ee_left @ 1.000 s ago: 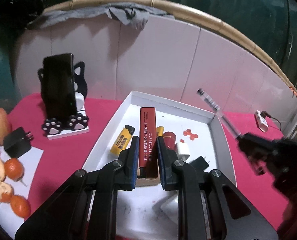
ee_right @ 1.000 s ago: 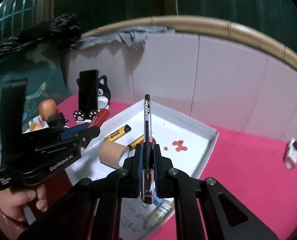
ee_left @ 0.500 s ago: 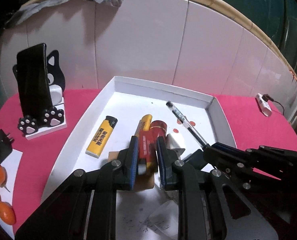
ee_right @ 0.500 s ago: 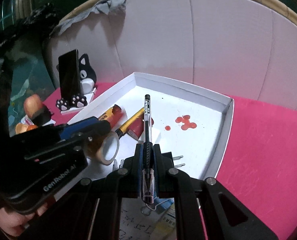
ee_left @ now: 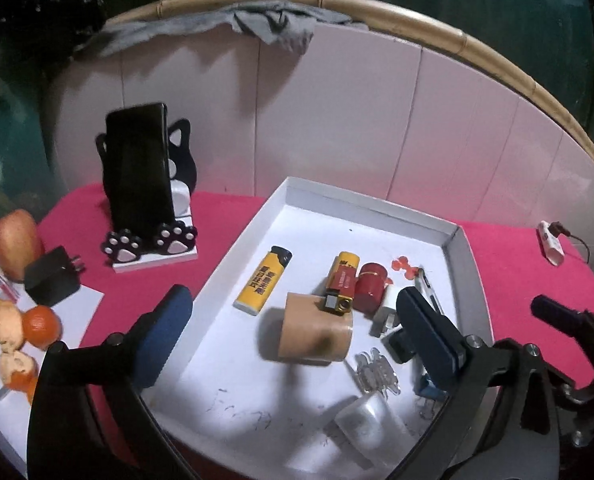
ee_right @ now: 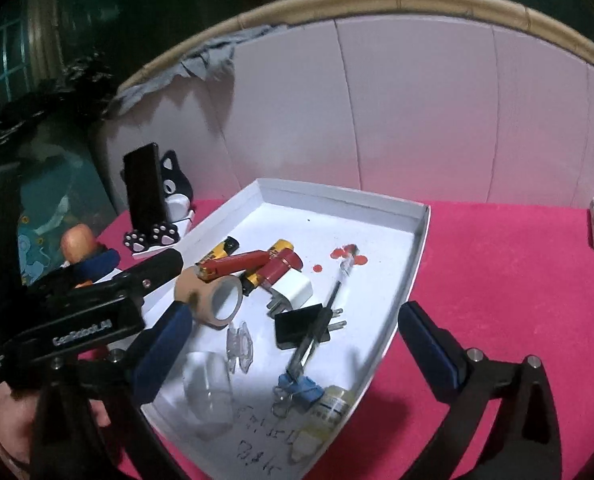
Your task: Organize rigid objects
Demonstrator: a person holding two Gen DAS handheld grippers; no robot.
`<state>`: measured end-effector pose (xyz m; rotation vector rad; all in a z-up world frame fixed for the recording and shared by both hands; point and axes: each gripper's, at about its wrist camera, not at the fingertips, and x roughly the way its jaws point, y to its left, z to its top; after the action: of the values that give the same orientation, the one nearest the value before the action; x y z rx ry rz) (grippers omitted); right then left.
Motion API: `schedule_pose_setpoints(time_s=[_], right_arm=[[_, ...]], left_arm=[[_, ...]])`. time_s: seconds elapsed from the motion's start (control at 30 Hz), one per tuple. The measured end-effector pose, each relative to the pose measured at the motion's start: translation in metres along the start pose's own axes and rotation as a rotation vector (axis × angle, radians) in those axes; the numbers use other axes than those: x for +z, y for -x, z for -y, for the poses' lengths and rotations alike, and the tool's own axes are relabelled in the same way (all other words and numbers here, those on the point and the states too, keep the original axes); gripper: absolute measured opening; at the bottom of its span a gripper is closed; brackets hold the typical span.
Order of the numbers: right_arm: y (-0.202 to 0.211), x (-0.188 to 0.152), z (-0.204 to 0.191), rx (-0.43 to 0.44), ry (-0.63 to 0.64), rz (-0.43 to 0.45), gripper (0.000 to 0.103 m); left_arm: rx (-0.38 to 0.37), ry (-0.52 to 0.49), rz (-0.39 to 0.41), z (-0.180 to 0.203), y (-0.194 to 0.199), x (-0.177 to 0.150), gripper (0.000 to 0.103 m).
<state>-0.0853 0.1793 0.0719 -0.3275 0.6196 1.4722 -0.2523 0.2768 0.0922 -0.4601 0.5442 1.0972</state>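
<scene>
Here both grippers hang over the white tray [ee_left: 455,240], the left gripper [ee_left: 297,332] and the right gripper [ee_right: 293,344] each with jaws that have just been opening and now stand wide, nothing pressed between the pads. The red lighter [ee_right: 233,266] lies across the top of the tape roll [ee_left: 313,334], beside a yellow lighter [ee_left: 263,280] and a red cap [ee_left: 371,286]. The pen [ee_right: 329,304] rests slanted near the tray's right wall, its lower end over a black plug [ee_right: 301,326] and blue binder clip [ee_right: 301,390].
</scene>
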Motion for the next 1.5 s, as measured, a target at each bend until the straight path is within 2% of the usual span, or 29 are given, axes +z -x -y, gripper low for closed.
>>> schedule_pose_setpoints(time_s=[0.1, 0.17, 0.3, 0.37, 0.5, 0.57, 0.67, 0.8, 0.9, 1.07, 1.27, 1.37, 1.5], right_arm=[[0.023, 0.000, -0.005, -0.022, 0.026, 0.071, 0.103], [0.043, 0.002, -0.004, -0.001, 0.028, 0.144, 0.103], [0.081, 0.003, -0.002, 0.030, 0.031, 0.267, 0.103], [0.097, 0.003, -0.001, 0.036, 0.038, 0.307, 0.103], [0.118, -0.001, 0.000, 0.049, 0.048, 0.337, 0.103], [0.129, -0.005, 0.001, 0.026, 0.055, 0.350, 0.103], [0.146, -0.009, 0.003, -0.048, 0.068, 0.387, 0.103], [0.165, -0.017, 0.014, -0.130, 0.024, 0.432, 0.103], [0.170, -0.022, 0.025, -0.182, -0.030, 0.409, 0.103], [0.183, -0.038, 0.041, -0.151, -0.080, 0.416, 0.103], [0.206, -0.045, 0.053, -0.162, -0.131, 0.475, 0.103], [0.211, -0.046, 0.056, -0.135, -0.145, 0.499, 0.103], [0.211, -0.048, 0.056, -0.148, -0.133, 0.481, 0.103]], left_arm=[[0.008, -0.010, 0.029, 0.007, 0.013, -0.002, 0.103], [0.014, -0.012, 0.056, 0.011, 0.025, -0.002, 0.103], [-0.022, -0.017, 0.085, 0.020, 0.048, -0.002, 0.103], [-0.002, -0.033, 0.101, 0.027, 0.059, -0.002, 0.103], [0.102, -0.098, 0.113, 0.044, 0.077, -0.004, 0.103], [0.123, -0.127, 0.129, 0.053, 0.088, -0.007, 0.103], [0.102, -0.136, 0.155, 0.060, 0.106, -0.010, 0.103], [0.050, -0.132, 0.161, 0.070, 0.119, -0.016, 0.103], [0.017, -0.151, 0.154, 0.079, 0.121, -0.028, 0.103], [-0.043, -0.150, 0.113, 0.090, 0.122, -0.044, 0.103], [0.035, -0.195, 0.151, 0.099, 0.130, -0.049, 0.103], [0.022, -0.189, 0.146, 0.097, 0.132, -0.048, 0.103], [0.019, -0.198, 0.114, 0.097, 0.127, -0.047, 0.103]])
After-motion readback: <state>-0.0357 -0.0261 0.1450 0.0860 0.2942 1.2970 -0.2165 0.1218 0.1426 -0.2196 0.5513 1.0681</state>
